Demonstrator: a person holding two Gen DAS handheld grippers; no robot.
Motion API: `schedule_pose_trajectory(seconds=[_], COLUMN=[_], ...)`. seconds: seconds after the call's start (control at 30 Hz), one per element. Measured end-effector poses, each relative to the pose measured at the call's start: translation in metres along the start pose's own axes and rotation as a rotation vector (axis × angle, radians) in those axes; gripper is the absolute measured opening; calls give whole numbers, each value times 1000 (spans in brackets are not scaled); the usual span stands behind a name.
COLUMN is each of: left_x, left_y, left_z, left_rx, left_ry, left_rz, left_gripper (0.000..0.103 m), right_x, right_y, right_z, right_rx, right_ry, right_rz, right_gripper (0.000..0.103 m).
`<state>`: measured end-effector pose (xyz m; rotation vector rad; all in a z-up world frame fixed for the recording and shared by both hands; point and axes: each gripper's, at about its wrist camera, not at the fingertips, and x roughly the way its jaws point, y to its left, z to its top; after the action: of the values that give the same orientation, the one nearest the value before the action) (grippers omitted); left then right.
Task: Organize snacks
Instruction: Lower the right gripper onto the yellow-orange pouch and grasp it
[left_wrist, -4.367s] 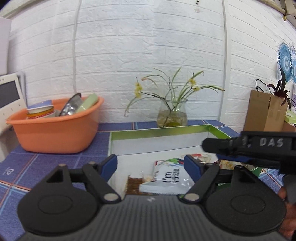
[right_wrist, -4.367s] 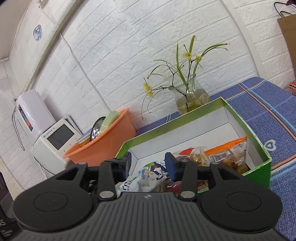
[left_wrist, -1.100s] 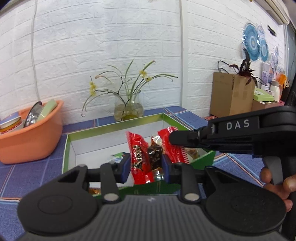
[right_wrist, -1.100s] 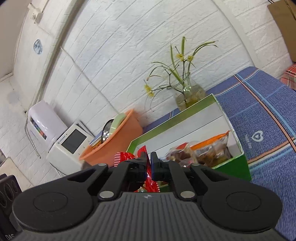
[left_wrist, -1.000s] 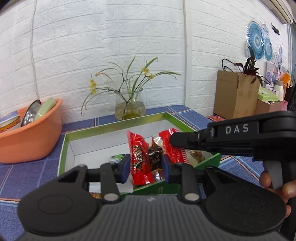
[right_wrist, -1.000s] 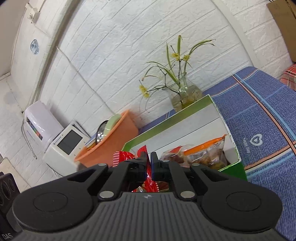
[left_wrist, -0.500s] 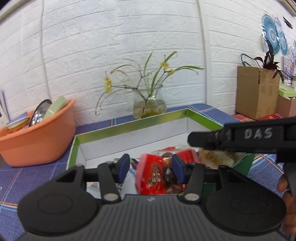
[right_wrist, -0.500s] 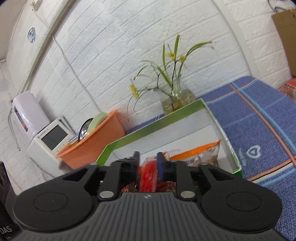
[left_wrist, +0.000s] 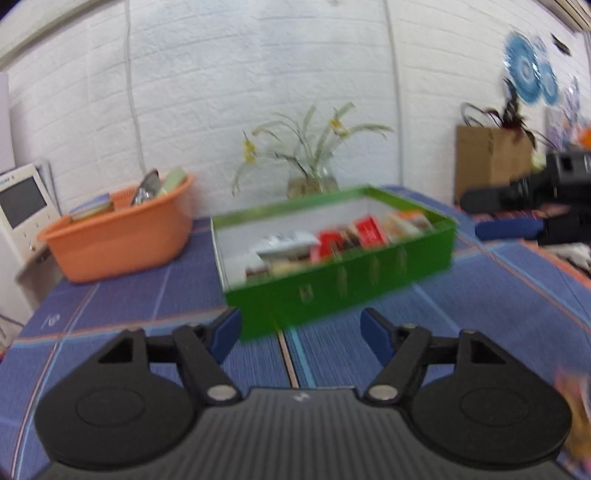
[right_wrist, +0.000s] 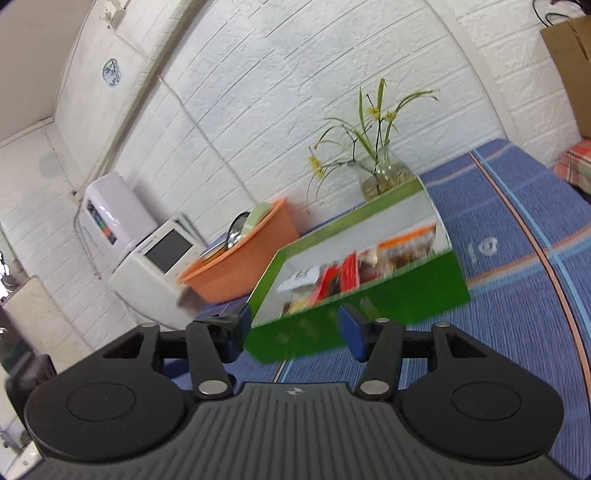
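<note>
Left wrist view: green box mid-table on blue cloth, snack packets inside, blurred. Left gripper short of its near wall, fingers apart, empty. Right gripper likewise spread and empty. Orange basin toward the left edge; flower vase behind the box.

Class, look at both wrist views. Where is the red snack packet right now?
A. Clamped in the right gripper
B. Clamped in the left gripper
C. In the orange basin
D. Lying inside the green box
D. The red snack packet lies among other snacks inside the green box, while the left gripper and the right gripper are both open with nothing between their fingers.
</note>
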<state>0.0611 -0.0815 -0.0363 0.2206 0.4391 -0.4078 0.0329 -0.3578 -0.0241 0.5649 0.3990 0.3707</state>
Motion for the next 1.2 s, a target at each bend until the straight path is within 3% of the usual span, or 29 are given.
schedule_pose_trajectory(seconds=[0.07, 0.17, 0.4, 0.6, 0.77, 0.93, 1.07, 1.2], left_x=[-19, -45, -70, -59, -38, -27, -27, -29], left_y=[-7, -18, -42, -50, -47, -46, -50, -53], left_z=[-16, -33, -48, -60, -68, -71, -73, -72], left_rx=[6, -14, 13, -29, -115, -148, -128, -110], left_ry=[22, 30, 36, 79, 142, 153, 133, 128], left_rz=[-27, -86, -198, -262, -316, -307, -302, -320], left_gripper=[78, 103, 103, 102, 91, 79, 74, 57], right_x=[-13, -19, 0, 3, 14, 21, 27, 40], right_y=[9, 23, 38, 43, 46, 48, 56, 73], right_z=[-13, -33, -66, -67, -68, -71, -75, -85], right_rx=[16, 15, 86, 140, 153, 146, 60, -103], right_ry=[37, 110, 292, 360, 421, 444, 461, 504], right_rz=[-21, -64, -215, -292, -290, -293, -322, -348], right_gripper=[103, 103, 103, 103, 103, 103, 103, 103])
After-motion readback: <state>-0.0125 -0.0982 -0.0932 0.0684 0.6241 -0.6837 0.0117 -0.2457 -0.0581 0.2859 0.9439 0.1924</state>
